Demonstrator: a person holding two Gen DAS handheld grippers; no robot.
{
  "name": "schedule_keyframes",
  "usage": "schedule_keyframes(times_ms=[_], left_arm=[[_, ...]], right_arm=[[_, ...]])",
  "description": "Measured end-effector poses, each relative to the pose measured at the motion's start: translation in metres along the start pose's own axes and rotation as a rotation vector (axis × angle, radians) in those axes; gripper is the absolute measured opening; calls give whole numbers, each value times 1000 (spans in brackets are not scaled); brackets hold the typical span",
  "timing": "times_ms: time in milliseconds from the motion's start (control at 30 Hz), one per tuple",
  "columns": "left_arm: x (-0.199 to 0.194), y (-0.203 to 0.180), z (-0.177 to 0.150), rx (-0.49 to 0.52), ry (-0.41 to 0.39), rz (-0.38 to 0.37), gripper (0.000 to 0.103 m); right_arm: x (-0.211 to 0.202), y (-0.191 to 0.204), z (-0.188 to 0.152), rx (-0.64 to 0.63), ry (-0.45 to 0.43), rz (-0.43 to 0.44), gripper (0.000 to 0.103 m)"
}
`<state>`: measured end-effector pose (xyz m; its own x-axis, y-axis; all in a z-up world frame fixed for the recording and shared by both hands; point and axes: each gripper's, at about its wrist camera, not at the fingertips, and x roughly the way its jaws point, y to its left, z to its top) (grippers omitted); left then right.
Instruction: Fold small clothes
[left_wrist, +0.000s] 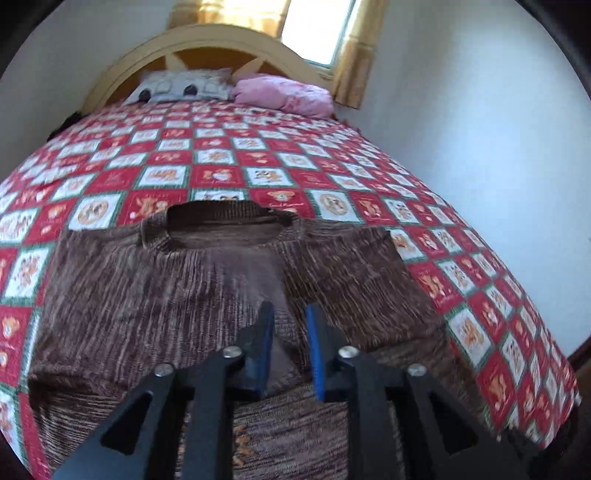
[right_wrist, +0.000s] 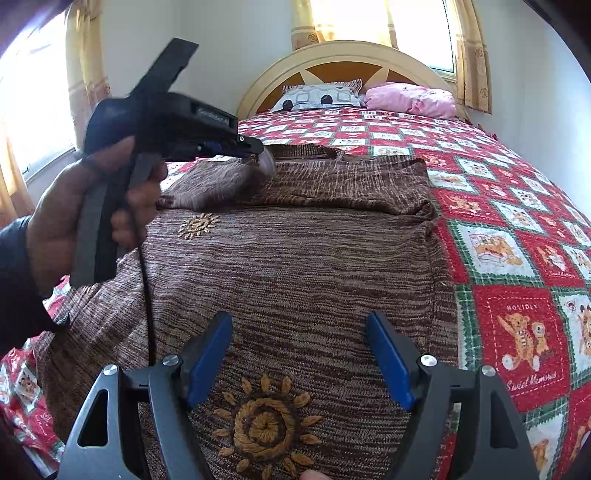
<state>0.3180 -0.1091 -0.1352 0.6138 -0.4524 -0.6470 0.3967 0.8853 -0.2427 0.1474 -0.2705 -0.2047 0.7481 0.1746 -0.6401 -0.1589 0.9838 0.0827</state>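
Observation:
A brown knitted sweater (left_wrist: 147, 288) (right_wrist: 314, 266) with embroidered suns lies flat on the bed, neck hole toward the headboard. In the left wrist view my left gripper (left_wrist: 290, 314) hovers low over its chest. The jaws stand a little apart around a raised grey-brown fold, and the pads do not press on it. From the right wrist view, the left gripper (right_wrist: 258, 152) is held in a hand (right_wrist: 55, 229), its tip at a blurred, lifted sleeve fold (right_wrist: 236, 177). My right gripper (right_wrist: 299, 321) is wide open over the sweater's lower part, above a sun motif (right_wrist: 264, 422). Nothing is between its pads.
The bed carries a red, white and green patchwork quilt (left_wrist: 221, 155) (right_wrist: 517, 258). A grey patterned pillow (right_wrist: 321, 96) and a pink pillow (right_wrist: 410, 98) lie against the arched headboard (right_wrist: 343, 51). A white wall (left_wrist: 480, 147) runs close along the bed's right side. Curtained windows are behind.

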Motion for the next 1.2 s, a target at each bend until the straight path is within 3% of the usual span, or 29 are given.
schedule_keyframes(times_ms=[33,133,167,300,400,467,567,633,867,900,967,1133,1200], left_arm=[[-8,3,-1,12,-21,17,44],[-29,26,-3,14,-78,79,58],[-34,38,-4,14,-86,110,58],[-32,91,-13,-7,-42,375,58],[-29,130,-28,-60,-6,463,58],[-27,149,-36,-110,25,463,58],[-25,164,-45,-182,62,404,59],[-26,166,-47,-199,53,371,70],[-26,171,-53,-225,48,315,77],[-27,174,-54,-236,41,300,77],[-30,179,-54,-261,26,267,79],[-35,187,-57,-309,-6,206,80],[-36,188,-57,-316,-13,197,80]], right_arm=[[0,1,0,-4,1,-2,77],[0,1,0,-8,2,-4,78],[0,1,0,-7,2,-3,78],[-1,1,0,-1,0,3,78],[-1,-1,-1,8,-6,12,78],[-3,-2,-1,20,-11,19,78],[-4,-2,5,22,29,20,78],[-6,0,13,10,68,26,78],[8,1,80,110,122,151,76],[18,3,91,116,125,152,74],[41,9,107,128,145,166,57],[98,29,124,134,208,175,55],[117,32,122,161,241,190,47]])
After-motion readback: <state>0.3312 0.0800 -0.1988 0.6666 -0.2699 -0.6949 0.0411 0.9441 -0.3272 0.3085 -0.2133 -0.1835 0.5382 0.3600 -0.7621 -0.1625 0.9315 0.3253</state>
